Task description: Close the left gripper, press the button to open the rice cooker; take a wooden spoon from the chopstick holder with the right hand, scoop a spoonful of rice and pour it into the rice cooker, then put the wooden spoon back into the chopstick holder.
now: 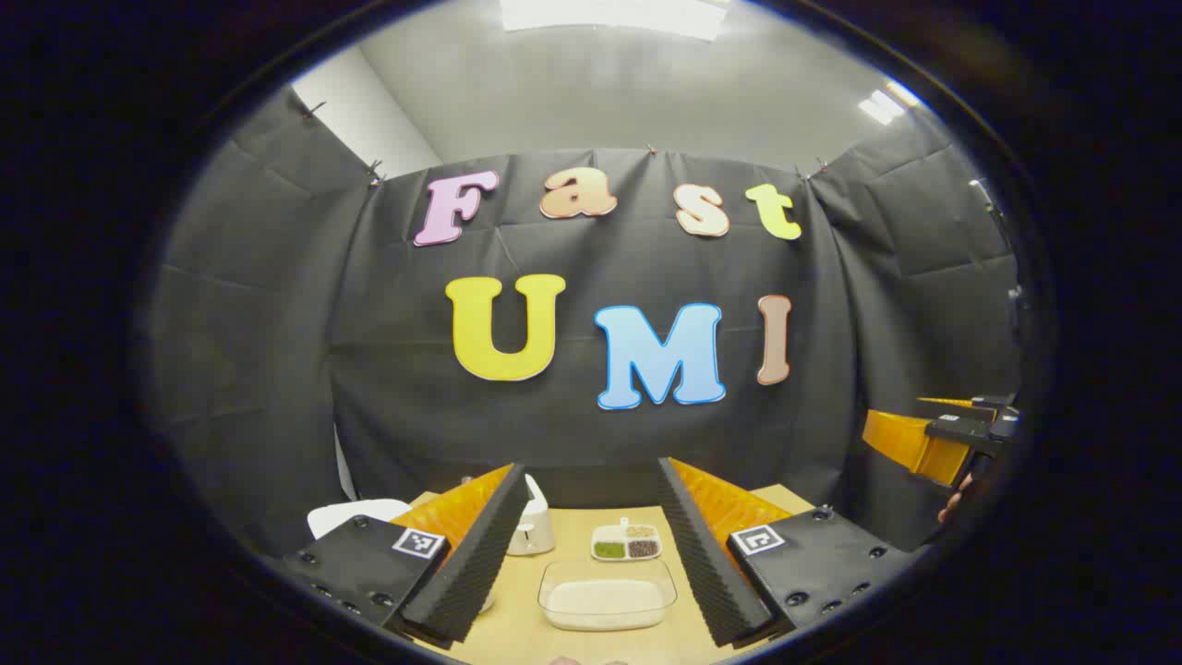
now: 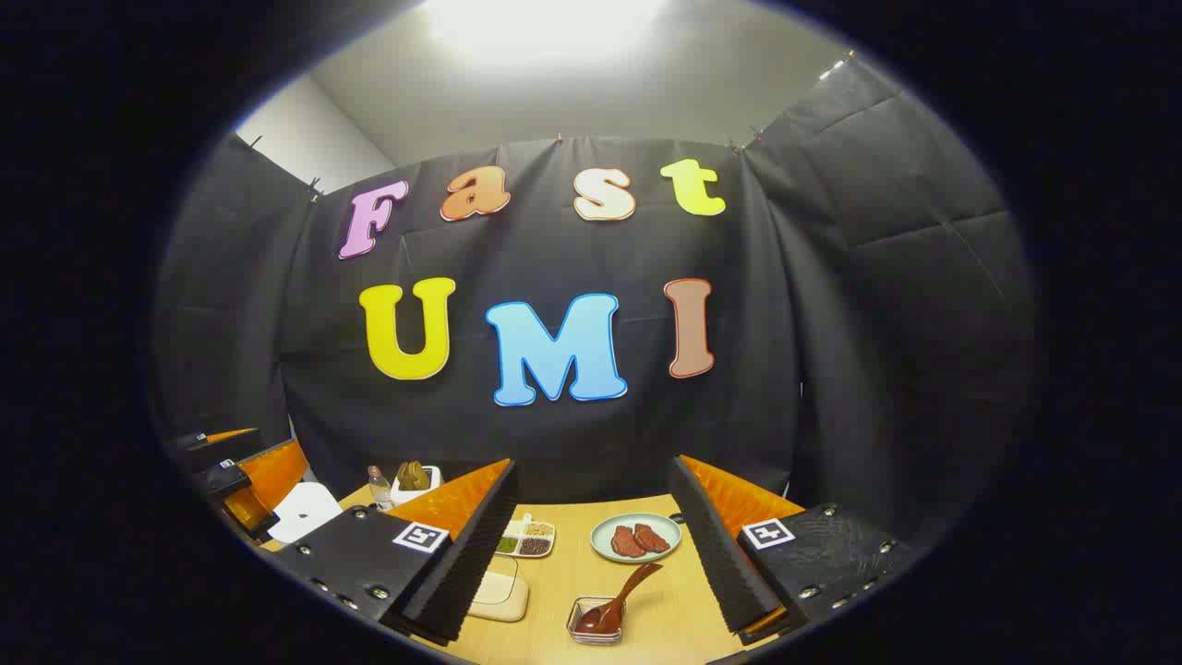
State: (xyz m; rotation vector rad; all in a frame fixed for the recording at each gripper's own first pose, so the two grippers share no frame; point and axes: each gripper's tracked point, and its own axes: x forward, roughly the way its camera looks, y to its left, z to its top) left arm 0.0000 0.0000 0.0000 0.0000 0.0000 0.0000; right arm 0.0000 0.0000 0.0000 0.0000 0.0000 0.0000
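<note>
We see a tan desk (image 1: 517, 628) low in both views, black cloth walls behind. Both our hand-held grippers, left (image 1: 591, 554) and right (image 2: 591, 554), hang wide open, holding nothing. A clear rice tub (image 1: 607, 596) sits at lower middle.

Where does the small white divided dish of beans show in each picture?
Left gripper view: small white divided dish, bottom centre, just beyond the clear rectangular tub of rice.
Right gripper view: dish low, left of centre, left of the pale green plate.
Shared landmark: that tub, nearer than the dish in both.
</note>
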